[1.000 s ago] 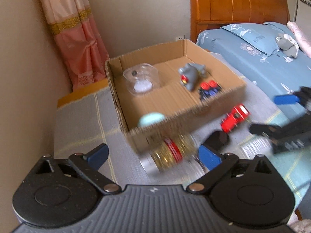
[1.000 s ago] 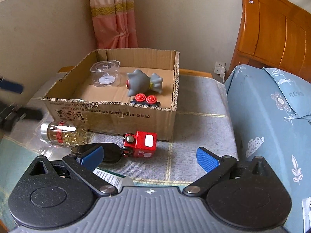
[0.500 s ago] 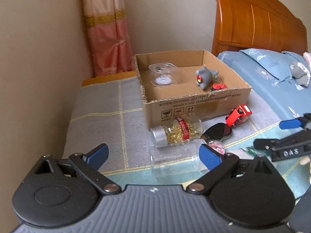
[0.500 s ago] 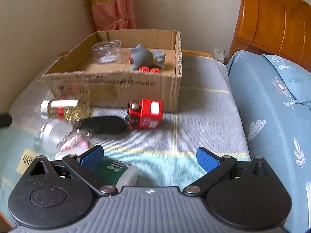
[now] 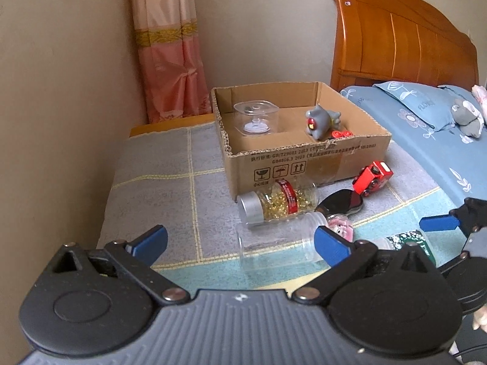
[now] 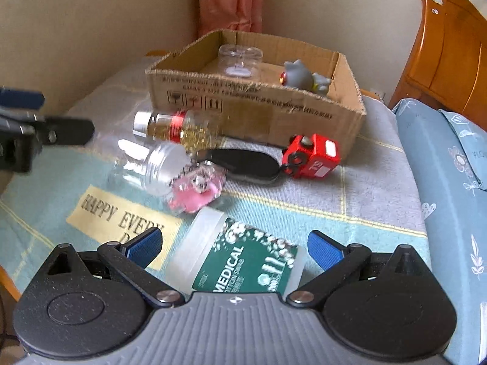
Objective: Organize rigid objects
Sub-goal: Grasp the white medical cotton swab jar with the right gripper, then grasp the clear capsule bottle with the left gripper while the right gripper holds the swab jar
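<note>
Left wrist view: my left gripper (image 5: 240,241) has just been opening; its jaws stand wide, with the empty clear jar (image 5: 275,245) lying between them, untouched. The cardboard box (image 5: 304,161) sits beyond it.

Right wrist view: my right gripper (image 6: 234,246) is spread wide above the lying cotton swab tub (image 6: 240,261), pads not touching it.

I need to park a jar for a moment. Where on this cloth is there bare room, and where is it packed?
Free: the grey cloth left of the cardboard box, toward the wall, and the strip between the red toy truck and the bed. Crowded: in front of the box, around the capsule bottle and empty clear jar.
</note>
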Action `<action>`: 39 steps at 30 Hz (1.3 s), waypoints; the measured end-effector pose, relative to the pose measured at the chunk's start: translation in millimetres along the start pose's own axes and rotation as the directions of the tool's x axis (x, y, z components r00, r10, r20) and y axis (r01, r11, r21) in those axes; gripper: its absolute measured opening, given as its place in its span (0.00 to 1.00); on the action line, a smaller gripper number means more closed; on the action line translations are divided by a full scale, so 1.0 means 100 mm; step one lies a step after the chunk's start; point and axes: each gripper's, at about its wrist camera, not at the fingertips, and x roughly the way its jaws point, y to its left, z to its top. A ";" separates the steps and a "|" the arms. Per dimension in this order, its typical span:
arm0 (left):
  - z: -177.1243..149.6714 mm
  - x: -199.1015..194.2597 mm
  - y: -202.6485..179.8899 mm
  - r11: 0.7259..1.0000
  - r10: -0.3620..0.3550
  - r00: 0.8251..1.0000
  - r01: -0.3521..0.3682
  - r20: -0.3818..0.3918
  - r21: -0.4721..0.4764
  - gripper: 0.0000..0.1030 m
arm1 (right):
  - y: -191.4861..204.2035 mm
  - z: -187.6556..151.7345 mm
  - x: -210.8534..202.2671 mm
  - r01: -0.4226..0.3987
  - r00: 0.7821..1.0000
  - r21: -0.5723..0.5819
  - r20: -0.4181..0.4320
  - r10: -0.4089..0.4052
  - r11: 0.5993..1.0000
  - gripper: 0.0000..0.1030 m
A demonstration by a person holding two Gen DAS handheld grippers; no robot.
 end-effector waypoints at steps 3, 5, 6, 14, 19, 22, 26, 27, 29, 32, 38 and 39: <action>-0.02 0.02 0.02 1.000 -0.007 1.000 0.007 -0.002 -0.012 0.99 | -0.03 -0.07 0.04 0.049 0.999 -0.012 -0.004 -0.049 0.999 1.00; -0.02 0.05 0.01 1.000 -0.001 1.000 0.001 -0.001 -0.023 0.99 | -0.12 -0.12 0.02 0.052 0.999 0.023 -0.007 -0.052 0.998 1.00; -0.02 0.07 0.01 1.000 0.004 1.000 -0.004 0.000 -0.027 0.99 | -0.18 -0.14 0.02 0.052 0.999 0.040 -0.012 -0.052 0.998 1.00; -0.10 0.26 -0.12 0.999 -0.028 0.999 0.029 -0.031 0.019 0.99 | -0.51 -0.33 0.13 0.042 0.998 0.114 -0.061 -0.036 0.993 1.00; -0.11 0.36 -0.22 0.997 -0.066 0.997 0.067 -0.047 0.026 0.99 | -0.57 -0.39 0.16 0.000 0.999 0.109 -0.035 0.004 0.994 1.00; -0.08 0.42 -0.27 0.996 -0.085 0.996 0.086 -0.039 0.019 0.99 | -0.56 -0.39 0.17 -0.012 1.000 0.079 -0.023 0.014 0.997 1.00; -0.04 0.53 -0.32 0.997 -0.071 0.996 0.072 -0.044 0.023 0.99 | -0.57 -0.39 0.17 -0.017 1.000 0.072 -0.012 0.018 0.997 1.00; -0.04 0.56 -0.33 0.997 -0.068 0.997 0.070 -0.048 0.025 0.99 | -0.57 -0.39 0.17 -0.018 1.000 0.071 -0.009 0.019 0.997 1.00; -0.04 0.61 -0.33 0.998 -0.060 0.996 0.062 -0.060 0.026 0.99 | -0.57 -0.40 0.18 -0.020 1.000 0.068 -0.004 0.020 0.998 1.00; -0.06 0.65 -0.30 0.999 -0.042 0.996 0.045 -0.077 0.031 0.99 | -0.58 -0.41 0.18 -0.024 1.000 0.063 0.003 0.024 0.998 1.00; -0.16 0.61 -0.17 0.999 0.013 0.996 -0.009 -0.086 0.049 0.99 | -0.59 -0.41 0.17 -0.027 1.000 0.059 0.006 0.026 0.998 1.00; -0.19 0.63 -0.15 0.999 0.015 0.995 -0.011 -0.101 0.047 0.99 | -0.59 -0.41 0.17 -0.027 1.000 0.058 0.009 0.027 0.998 1.00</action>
